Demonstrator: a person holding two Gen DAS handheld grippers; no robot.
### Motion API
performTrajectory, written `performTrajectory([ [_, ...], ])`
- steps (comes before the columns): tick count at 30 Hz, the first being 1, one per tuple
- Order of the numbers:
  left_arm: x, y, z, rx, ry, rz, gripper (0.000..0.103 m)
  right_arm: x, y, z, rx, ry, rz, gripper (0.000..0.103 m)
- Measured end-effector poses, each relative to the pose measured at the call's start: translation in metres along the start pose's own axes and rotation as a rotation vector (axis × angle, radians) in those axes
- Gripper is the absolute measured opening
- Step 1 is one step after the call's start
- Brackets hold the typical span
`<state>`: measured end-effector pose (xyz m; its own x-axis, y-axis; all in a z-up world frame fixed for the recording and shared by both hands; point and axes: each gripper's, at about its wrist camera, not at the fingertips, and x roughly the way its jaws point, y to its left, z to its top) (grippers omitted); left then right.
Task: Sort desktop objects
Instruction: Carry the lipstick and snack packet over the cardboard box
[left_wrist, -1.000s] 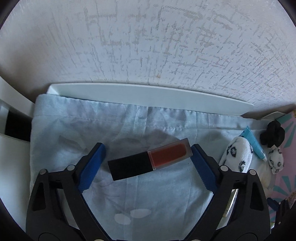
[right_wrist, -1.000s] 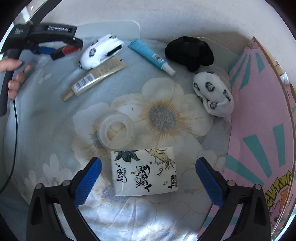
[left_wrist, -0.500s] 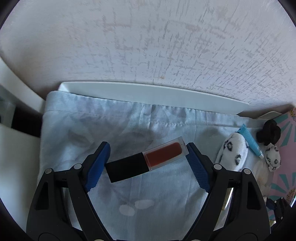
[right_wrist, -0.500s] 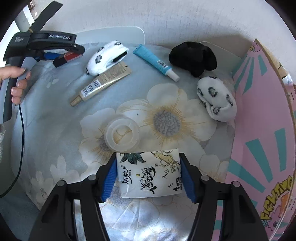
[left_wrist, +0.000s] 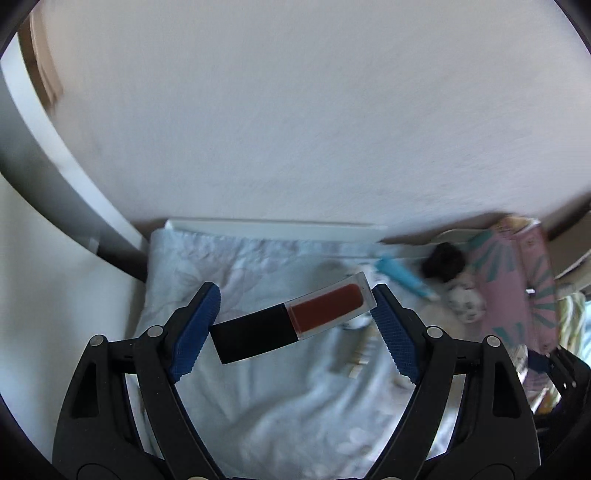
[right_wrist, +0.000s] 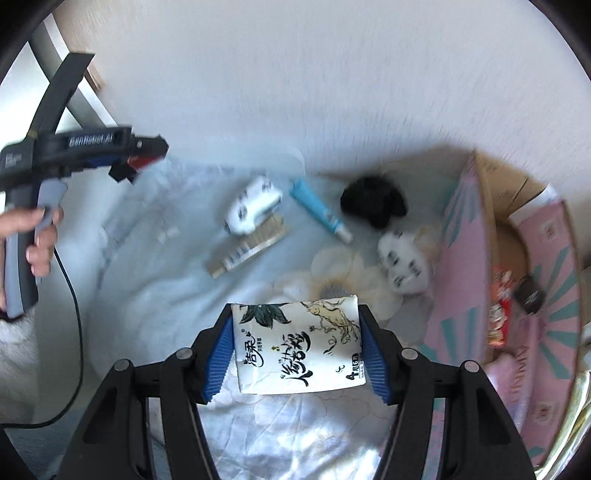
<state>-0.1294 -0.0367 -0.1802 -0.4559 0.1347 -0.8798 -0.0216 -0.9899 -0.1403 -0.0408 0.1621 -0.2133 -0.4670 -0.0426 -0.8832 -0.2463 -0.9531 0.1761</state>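
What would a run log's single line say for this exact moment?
left gripper: shut on lip gloss tube, lifted | right gripper: shut on tissue pack, lifted | pink box: open, right

- Tube (right_wrist: 319, 214) lies on cloth (right_wrist: 155, 280), between left sock (right_wrist: 253, 208) and hair tie (right_wrist: 373, 199).
- Second sock (right_wrist: 406, 266) just beside box (right_wrist: 465, 258), right.

Looks like a home, likely a bedroom corner. I'm working over a floral sheet (right_wrist: 155, 258) spread on a white tabletop (left_wrist: 273, 226) against a textured wall (right_wrist: 295, 81). Personal stuff lies on it: rolled socks (right_wrist: 253, 208), cosmetic tubes (right_wrist: 319, 210), a black hair scrunchie (right_wrist: 373, 201), a tissue pack (right_wrist: 297, 349). A pink cardboard box (right_wrist: 465, 266) of household odds and ends sits to my right.
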Motion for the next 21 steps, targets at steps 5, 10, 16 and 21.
performTrajectory([
  [5,-0.028,-0.045,0.006,0.041,-0.058,-0.042,0.082,-0.041,-0.011,0.007,-0.010,-0.076,-0.006,0.058],
  [10,-0.035,-0.104,0.013,0.112,-0.086,-0.090,0.082,-0.072,-0.038,0.012,-0.011,-0.143,-0.039,0.058],
  [16,-0.025,-0.180,0.014,0.197,-0.064,-0.176,0.082,-0.098,-0.086,-0.002,0.033,-0.159,-0.099,0.058],
  [21,-0.013,-0.249,0.008,0.286,-0.037,-0.220,0.082,-0.097,-0.119,-0.023,0.086,-0.133,-0.101,0.058],
])
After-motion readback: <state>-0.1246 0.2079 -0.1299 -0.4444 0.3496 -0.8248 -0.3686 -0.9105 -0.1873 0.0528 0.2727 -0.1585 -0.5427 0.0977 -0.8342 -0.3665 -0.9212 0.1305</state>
